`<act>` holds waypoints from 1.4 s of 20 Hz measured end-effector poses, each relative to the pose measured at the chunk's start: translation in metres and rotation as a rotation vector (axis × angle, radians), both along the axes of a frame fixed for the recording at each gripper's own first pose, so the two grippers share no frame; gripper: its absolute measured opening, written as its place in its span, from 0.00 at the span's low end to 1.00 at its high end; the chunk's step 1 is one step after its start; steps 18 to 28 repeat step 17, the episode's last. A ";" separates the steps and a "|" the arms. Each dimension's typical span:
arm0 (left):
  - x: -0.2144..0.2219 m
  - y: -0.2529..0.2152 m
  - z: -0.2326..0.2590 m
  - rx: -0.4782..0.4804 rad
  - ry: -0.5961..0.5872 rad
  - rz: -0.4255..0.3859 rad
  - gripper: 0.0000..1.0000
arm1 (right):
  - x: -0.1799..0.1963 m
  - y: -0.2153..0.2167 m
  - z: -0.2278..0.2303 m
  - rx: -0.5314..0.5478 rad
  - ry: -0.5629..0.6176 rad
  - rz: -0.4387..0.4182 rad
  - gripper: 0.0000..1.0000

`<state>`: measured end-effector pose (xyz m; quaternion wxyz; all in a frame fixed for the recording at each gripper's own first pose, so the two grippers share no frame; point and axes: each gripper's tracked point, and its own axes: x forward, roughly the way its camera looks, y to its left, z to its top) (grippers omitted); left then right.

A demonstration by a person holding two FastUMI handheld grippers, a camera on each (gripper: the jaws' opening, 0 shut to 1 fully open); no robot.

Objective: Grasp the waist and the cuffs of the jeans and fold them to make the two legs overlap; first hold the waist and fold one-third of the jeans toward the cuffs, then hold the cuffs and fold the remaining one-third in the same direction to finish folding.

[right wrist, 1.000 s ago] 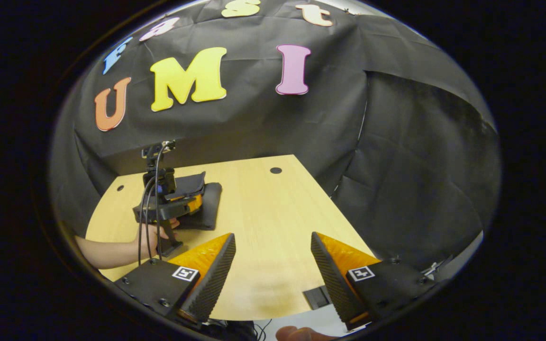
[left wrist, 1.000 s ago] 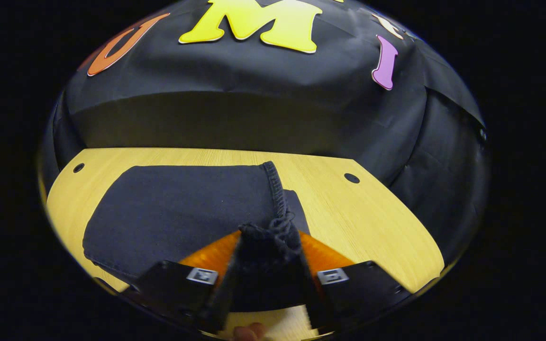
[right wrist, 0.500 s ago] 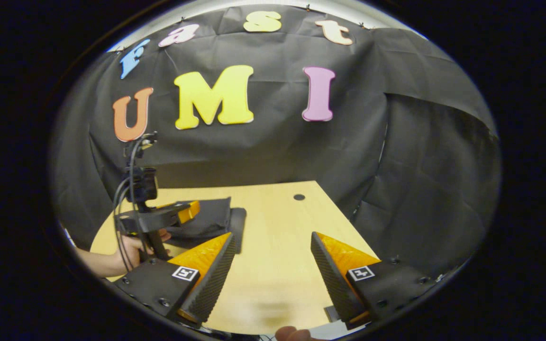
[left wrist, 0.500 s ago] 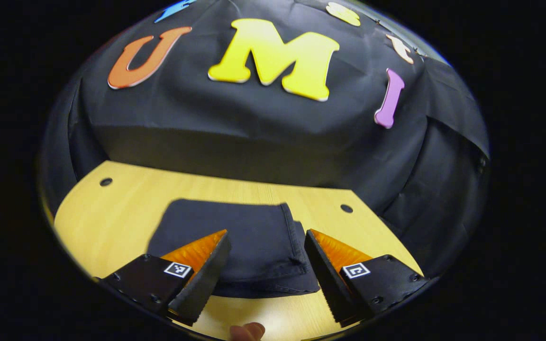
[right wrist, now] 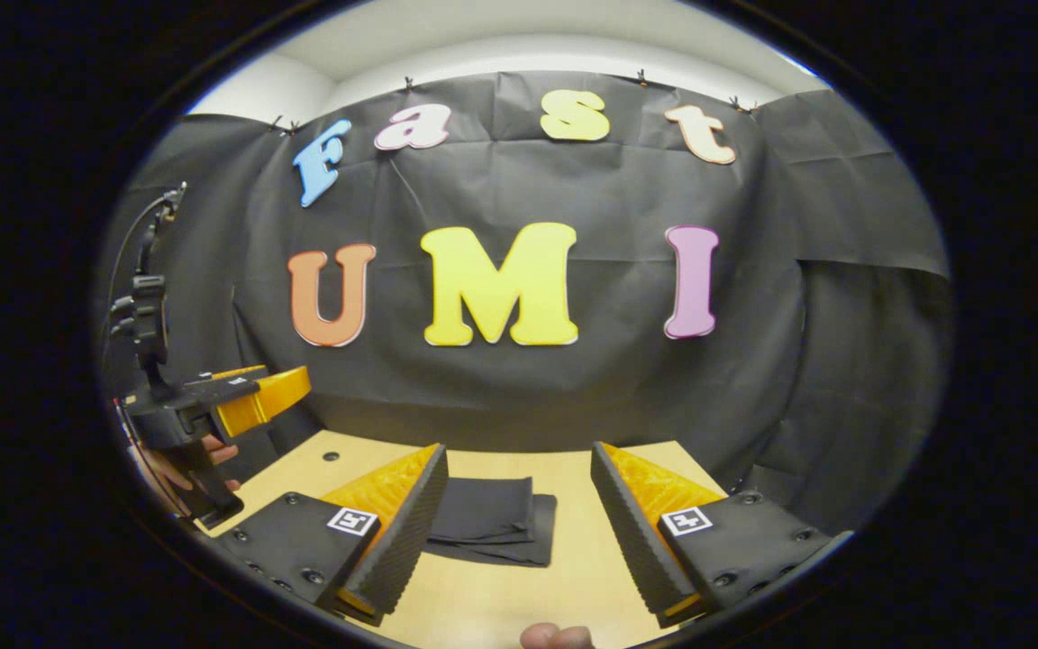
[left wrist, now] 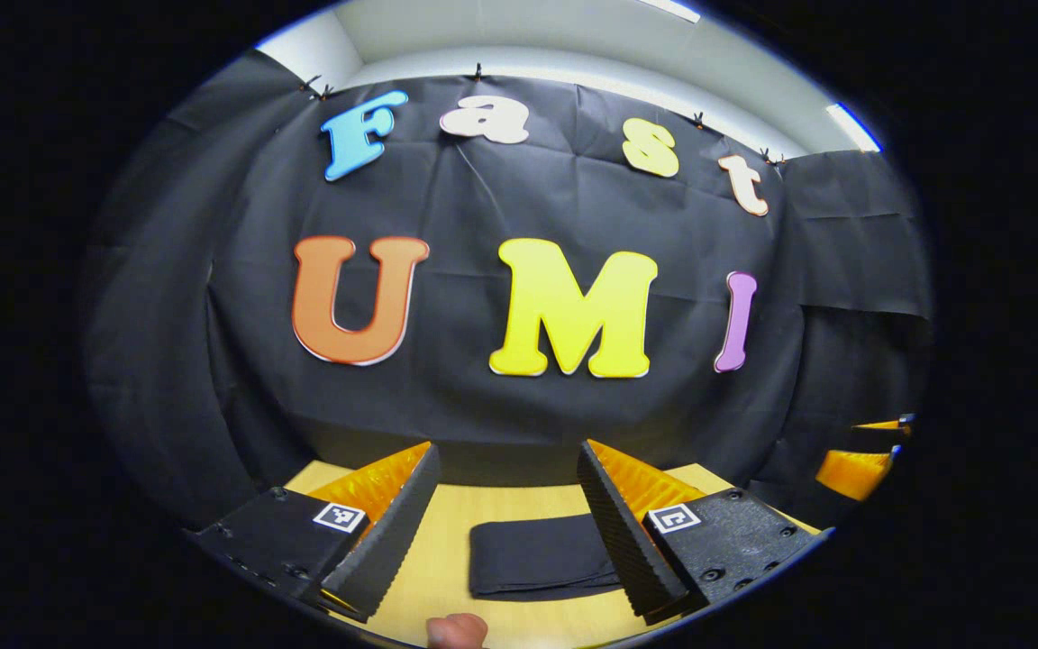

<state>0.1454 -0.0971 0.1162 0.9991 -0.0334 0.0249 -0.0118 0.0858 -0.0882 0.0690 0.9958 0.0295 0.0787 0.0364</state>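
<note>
Wooden table (right wrist: 519, 595) now carries the jeans (right wrist: 487, 520) folded compact. Left gripper (left wrist: 508, 532) has released and withdrawn; right gripper (right wrist: 519, 532) likewise, both fingers wide apart, empty. Folding looks finished.

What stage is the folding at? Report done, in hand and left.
Done: the jeans lie as a compact layered bundle on the table. In hand: nothing; the left tool and right tool are open, raised off the cloth. Left: apparently nothing.

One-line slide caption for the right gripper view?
Open right gripper above the wooden table, folded dark jeans lying flat; left gripper held at left.
</note>
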 end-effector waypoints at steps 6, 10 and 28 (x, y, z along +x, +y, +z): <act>-0.064 0.033 0.006 0.051 -0.021 0.055 0.98 | -0.024 0.031 0.013 -0.081 -0.088 -0.018 0.98; -0.086 0.040 0.005 0.054 -0.022 0.073 0.98 | -0.037 0.042 0.005 -0.084 -0.073 -0.009 0.98; -0.098 0.042 -0.001 0.051 -0.033 0.079 0.98 | -0.034 0.044 0.010 -0.073 -0.078 -0.049 0.98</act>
